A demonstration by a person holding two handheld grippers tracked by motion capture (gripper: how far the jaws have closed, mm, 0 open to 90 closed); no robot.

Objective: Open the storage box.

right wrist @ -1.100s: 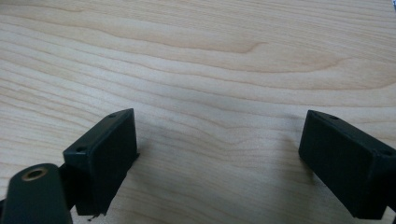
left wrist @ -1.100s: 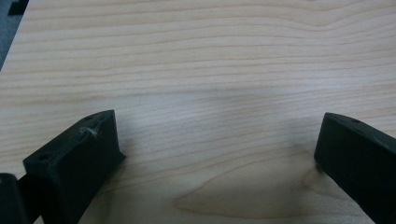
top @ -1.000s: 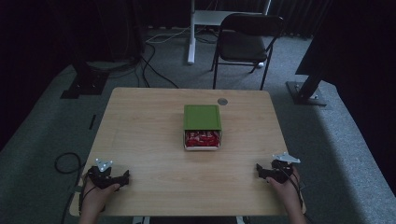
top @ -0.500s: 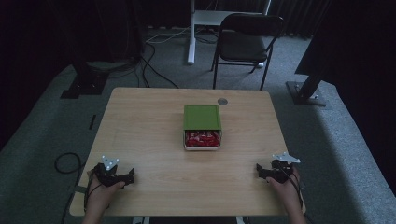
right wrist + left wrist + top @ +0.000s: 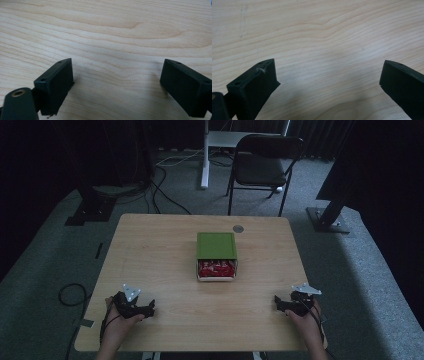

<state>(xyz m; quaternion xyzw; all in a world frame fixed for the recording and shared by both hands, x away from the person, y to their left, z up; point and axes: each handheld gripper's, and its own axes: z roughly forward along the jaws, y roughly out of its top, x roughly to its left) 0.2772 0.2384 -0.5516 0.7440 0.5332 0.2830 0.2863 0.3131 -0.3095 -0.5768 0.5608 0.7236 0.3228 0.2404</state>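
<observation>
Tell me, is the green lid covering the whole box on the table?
No, the green lid leaves the near end of the box open, where red packets show.

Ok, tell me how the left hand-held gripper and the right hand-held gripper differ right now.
The left hand-held gripper sits by the table's near left corner, jaws pointing right; the right hand-held gripper sits by the near right corner, jaws pointing left. Both are open, empty, over bare wood, well short of the green box.
</observation>
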